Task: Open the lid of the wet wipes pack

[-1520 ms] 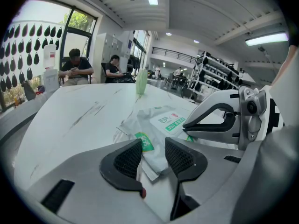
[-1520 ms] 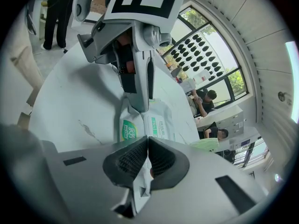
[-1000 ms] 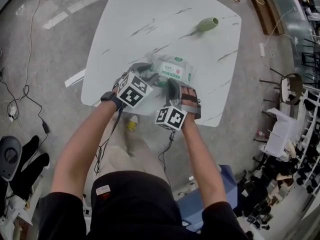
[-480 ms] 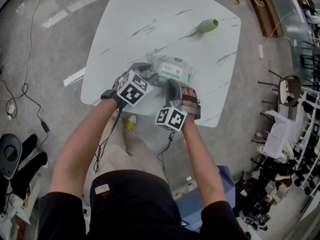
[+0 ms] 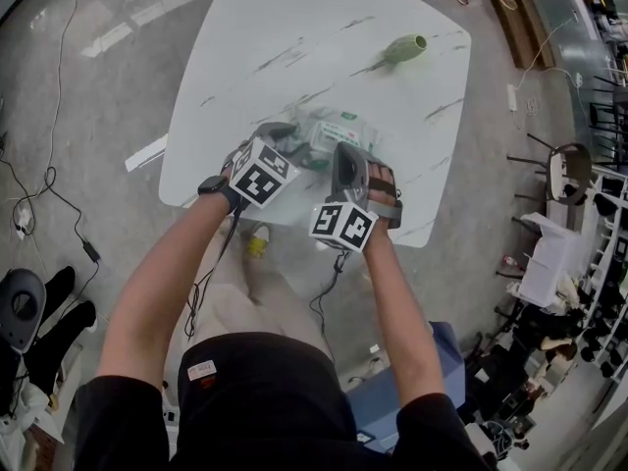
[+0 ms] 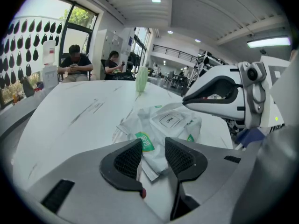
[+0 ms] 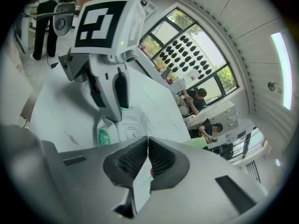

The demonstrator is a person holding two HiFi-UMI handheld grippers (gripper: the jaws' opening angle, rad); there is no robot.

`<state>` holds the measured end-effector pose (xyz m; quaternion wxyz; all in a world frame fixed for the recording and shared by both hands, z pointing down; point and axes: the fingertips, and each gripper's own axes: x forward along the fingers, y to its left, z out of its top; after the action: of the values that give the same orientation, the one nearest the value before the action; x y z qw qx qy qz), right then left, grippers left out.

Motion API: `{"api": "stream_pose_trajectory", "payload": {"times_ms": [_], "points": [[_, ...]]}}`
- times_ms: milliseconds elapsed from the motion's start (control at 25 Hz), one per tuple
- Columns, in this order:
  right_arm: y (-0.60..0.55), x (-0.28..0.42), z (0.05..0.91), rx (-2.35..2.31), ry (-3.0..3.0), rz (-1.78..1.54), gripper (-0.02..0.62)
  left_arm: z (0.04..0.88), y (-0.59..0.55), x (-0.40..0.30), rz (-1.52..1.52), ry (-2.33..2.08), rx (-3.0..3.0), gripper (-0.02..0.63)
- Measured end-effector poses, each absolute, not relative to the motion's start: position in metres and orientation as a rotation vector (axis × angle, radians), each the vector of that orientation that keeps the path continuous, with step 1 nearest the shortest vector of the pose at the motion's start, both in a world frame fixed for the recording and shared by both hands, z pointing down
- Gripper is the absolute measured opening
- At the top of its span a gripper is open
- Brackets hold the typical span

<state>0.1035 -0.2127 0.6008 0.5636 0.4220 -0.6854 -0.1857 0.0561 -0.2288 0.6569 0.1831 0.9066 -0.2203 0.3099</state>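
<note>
Lifting off slightly in the head view, the right gripper (image 7: 147,143), jaws together and empty, leaves the flat white lid (image 6: 170,120) unopened, so it needs another try. The left gripper (image 6: 153,154) is clamped on the end of the crinkled white-and-green wet wipes pack (image 6: 133,127).

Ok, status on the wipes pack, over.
Left gripper shut on end of wet wipes pack. Right gripper shut on thin white strip. Lid looks flat, closed. Nothing in the way.

Open: far half of the table (image 5: 294,37), bare marble beyond the wet wipes pack (image 5: 343,128).
Obstacle: green vase (image 5: 405,48) lying on its side near the far right edge, well apart from the pack.
Near edge crowded: my left gripper (image 5: 292,145) and right gripper (image 5: 343,150) sit just beside each other at the pack, with little room between.
</note>
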Motion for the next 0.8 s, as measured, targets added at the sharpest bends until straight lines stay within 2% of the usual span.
{"api": "stream_pose_trajectory", "payload": {"times_ms": [400, 800], "points": [[-0.221, 0.108, 0.596, 1.002, -1.632, -0.414, 0.009, 0.657, -0.229, 0.057, 0.873, -0.624, 2.559, 0.176], [-0.237, 0.114, 0.587, 1.014, -1.868, -0.212, 0.014, 0.657, -0.229, 0.056, 0.868, -0.634, 2.574, 0.175]]}}
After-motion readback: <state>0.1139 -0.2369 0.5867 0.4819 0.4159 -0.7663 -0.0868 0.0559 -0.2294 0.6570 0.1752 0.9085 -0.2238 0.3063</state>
